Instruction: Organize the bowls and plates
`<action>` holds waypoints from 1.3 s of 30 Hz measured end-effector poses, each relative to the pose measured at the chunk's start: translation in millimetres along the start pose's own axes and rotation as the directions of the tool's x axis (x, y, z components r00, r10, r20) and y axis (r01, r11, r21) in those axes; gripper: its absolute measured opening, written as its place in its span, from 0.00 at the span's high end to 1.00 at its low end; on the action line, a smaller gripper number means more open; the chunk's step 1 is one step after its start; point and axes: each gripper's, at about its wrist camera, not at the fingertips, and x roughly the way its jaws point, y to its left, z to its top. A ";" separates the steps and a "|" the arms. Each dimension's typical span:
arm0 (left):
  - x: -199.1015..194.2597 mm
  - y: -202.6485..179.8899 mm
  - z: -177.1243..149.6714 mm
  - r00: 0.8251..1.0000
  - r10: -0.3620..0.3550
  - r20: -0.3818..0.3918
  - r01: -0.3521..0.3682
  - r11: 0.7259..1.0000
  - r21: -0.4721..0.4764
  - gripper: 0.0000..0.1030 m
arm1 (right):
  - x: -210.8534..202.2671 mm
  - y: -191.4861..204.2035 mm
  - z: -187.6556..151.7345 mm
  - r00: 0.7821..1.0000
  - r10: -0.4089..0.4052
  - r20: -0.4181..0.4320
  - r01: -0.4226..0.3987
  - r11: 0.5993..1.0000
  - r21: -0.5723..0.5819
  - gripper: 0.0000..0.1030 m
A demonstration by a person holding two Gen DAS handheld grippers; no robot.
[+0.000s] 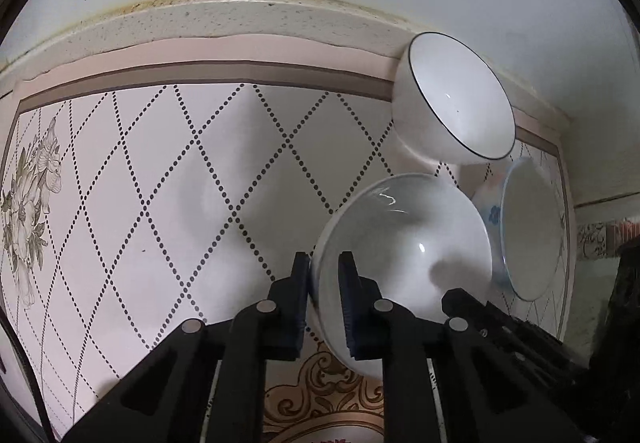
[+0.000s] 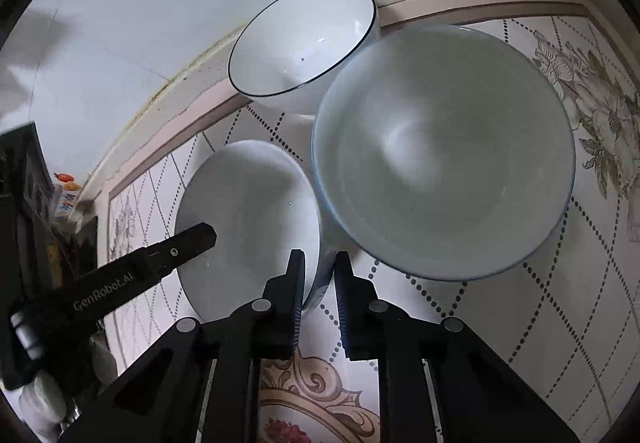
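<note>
On the patterned tablecloth (image 1: 160, 183) near the wall we have three bowls clustered together, none nested yet; our left gripper (image 1: 324, 263) has its fingers pinched narrow on the near rim of the pale glassy bowl (image 1: 404, 243), one finger inside and one outside; our right gripper (image 2: 318, 263) clamps the rim of the flower-printed bowl (image 2: 248, 219) the same way. A black-rimmed bowl (image 2: 304, 39) sits untouched just behind them, close to the wall; whether it touches the pale bowl we cannot quite tell through the fisheye bend. We see no plates in either view, though they may lie outside it. We judge the task barely begun: both grips are made, but stacking the bowls into one pile, and anything with plates, is all still ahead.
</note>
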 end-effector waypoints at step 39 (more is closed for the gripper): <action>-24.0 -74.1 -179.3 0.993 -0.011 -0.116 0.036 0.976 0.217 0.88 | -95.1 -97.6 -172.5 0.993 -0.005 -0.117 0.005 1.000 0.001 0.84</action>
